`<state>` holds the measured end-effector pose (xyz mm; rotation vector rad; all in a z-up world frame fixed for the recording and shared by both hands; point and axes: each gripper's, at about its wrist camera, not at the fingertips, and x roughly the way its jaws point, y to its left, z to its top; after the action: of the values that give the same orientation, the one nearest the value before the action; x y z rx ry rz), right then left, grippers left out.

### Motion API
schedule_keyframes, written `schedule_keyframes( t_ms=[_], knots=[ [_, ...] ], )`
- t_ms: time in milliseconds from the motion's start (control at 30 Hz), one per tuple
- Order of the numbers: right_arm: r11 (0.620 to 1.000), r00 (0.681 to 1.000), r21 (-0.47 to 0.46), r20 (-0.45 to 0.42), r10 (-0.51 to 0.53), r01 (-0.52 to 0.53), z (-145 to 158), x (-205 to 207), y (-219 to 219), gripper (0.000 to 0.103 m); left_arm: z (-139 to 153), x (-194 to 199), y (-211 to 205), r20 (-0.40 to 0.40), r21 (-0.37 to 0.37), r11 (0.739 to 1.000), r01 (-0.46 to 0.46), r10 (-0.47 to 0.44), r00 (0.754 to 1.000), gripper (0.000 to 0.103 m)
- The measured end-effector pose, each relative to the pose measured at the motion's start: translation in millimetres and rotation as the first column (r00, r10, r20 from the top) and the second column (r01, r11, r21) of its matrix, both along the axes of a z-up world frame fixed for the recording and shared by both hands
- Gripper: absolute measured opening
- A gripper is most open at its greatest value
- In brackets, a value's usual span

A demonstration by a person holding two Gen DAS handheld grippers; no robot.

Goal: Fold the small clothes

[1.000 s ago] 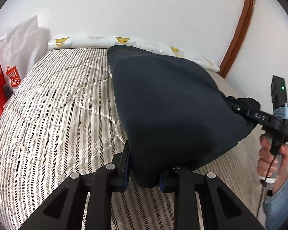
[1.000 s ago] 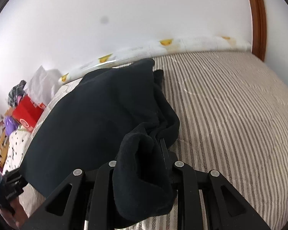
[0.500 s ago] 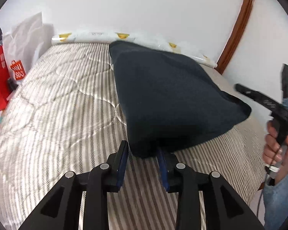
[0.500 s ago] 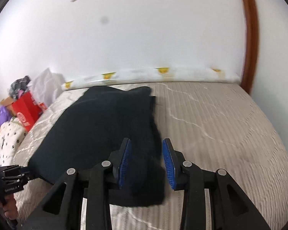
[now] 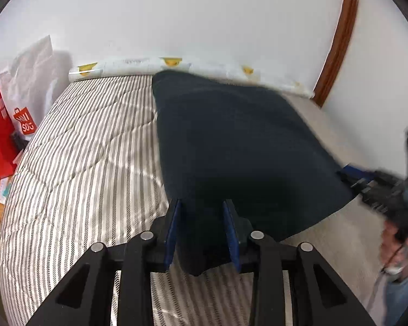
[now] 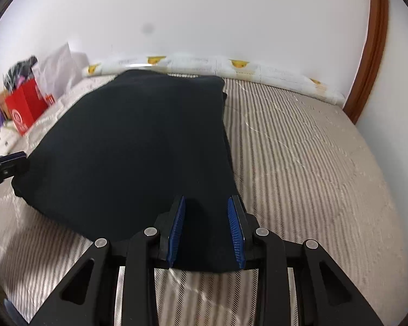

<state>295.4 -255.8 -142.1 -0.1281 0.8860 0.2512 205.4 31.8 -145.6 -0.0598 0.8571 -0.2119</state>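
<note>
Garment: a dark navy, soft knit piece of clothing [image 5: 231,146] lies spread on the striped quilted bed cover [image 5: 89,163], its far edge near the white roll with yellow prints [image 5: 138,66] along the wall.
Left tongs [image 5: 201,228]: blue-padded fingers stand apart, released, with the garment's near-left corner lying loosely between them.
Right tongs [image 6: 207,228]: likewise released, fingers apart around the near-right corner; nothing is pinched.
Done so far: the garment looks doubled over, since a second layer shows along its right edge in the right wrist view, and it lies fairly flat, so I judge one fold laid down.
Left to do: likely a further fold to make it compact, plus smoothing; I cannot tell how many layers there are.
Surroundings: a red paper shopping bag [image 5: 0,141] and a white plastic bag [image 5: 32,81] sit beside the bed, well apart from the work.
</note>
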Motion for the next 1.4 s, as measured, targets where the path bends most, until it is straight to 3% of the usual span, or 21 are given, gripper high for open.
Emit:
schedule_keyframes(
  t_ms=[133, 200, 300, 433, 700, 933, 1000, 1033, 1100, 1167, 1200, 1400],
  knots=[
    [1.0, 1.0, 0.016, -0.019, 0.012, -0.012, 11.8, 2.0, -9.2, 0.036, -3.7, 2.7, 5.3, -0.038, -0.027, 0.999, 0.02, -0.021, 0.999, 0.036],
    [0.998, 1.0, 0.055, -0.018, 0.004, -0.003, 23.4, 14.0, -14.4, 0.042, 1.5, 10.5, 11.5, -0.076, -0.064, 0.998, 0.025, -0.03, 0.997, 0.037],
    [0.995, 1.0, 0.095, -0.015, -0.003, 0.004, 38.2, 42.1, -14.9, 0.055, 15.3, 21.9, 18.8, -0.053, -0.069, 0.998, 0.013, -0.016, 0.998, 0.037],
    [0.992, 0.999, 0.127, -0.032, 0.012, -0.007, 46.0, 87.6, -4.9, 0.057, 27.2, 41.6, 27.4, -0.032, -0.054, 0.999, -0.005, 0.003, 0.999, 0.038],
    [0.974, 0.988, 0.224, -0.157, -0.003, 0.038, 26.3, 181.9, 4.3, 0.057, 42.3, 86.3, 30.8, -0.002, 0.01, 1.0, 0.004, -0.004, 1.0, 0.049],
    [0.945, 0.969, 0.312, -0.246, -0.019, 0.098, -3.1, 231.6, 12.7, 0.057, 23.4, 111.6, 26.5, -0.02, -0.042, 0.996, 0.075, -0.076, 0.997, 0.049],
    [0.931, 0.961, 0.341, -0.273, -0.036, 0.132, -15.7, 244.7, 13.0, 0.044, 11.5, 115.1, 23.2, -0.055, -0.046, 0.995, 0.09, -0.093, 0.994, 0.049],
    [0.925, 0.96, 0.358, -0.278, -0.025, 0.128, -17.8, 248.3, 13.9, 0.018, 7.8, 116.3, 21.7, -0.063, -0.041, 0.995, 0.09, -0.093, 0.994, 0.049],
    [0.916, 0.969, 0.397, -0.242, 0.041, 0.06, -12.8, 252.7, 20.3, 0.012, 4.8, 116.6, 22.3, -0.064, -0.044, 0.995, 0.092, -0.095, 0.993, 0.049],
    [0.911, 0.991, 0.407, -0.079, 0.11, -0.069, 6.6, 245.5, 23.0, 0.011, 5.1, 116.8, 26.3, -0.069, -0.069, 0.994, 0.085, -0.09, 0.994, 0.049],
    [0.91, 0.993, 0.408, -0.051, 0.105, -0.075, 8.3, 245.0, 19.2, 0.01, 5.4, 116.5, 27.8, -0.072, -0.08, 0.993, 0.082, -0.088, 0.993, 0.049],
    [0.896, 0.965, 0.438, -0.258, 0.045, 0.075, -33.6, 266.4, 0.6, 0.011, 9.1, 108.9, 25.7, -0.067, -0.053, 0.995, 0.086, -0.089, 0.994, 0.049]
  ],
)
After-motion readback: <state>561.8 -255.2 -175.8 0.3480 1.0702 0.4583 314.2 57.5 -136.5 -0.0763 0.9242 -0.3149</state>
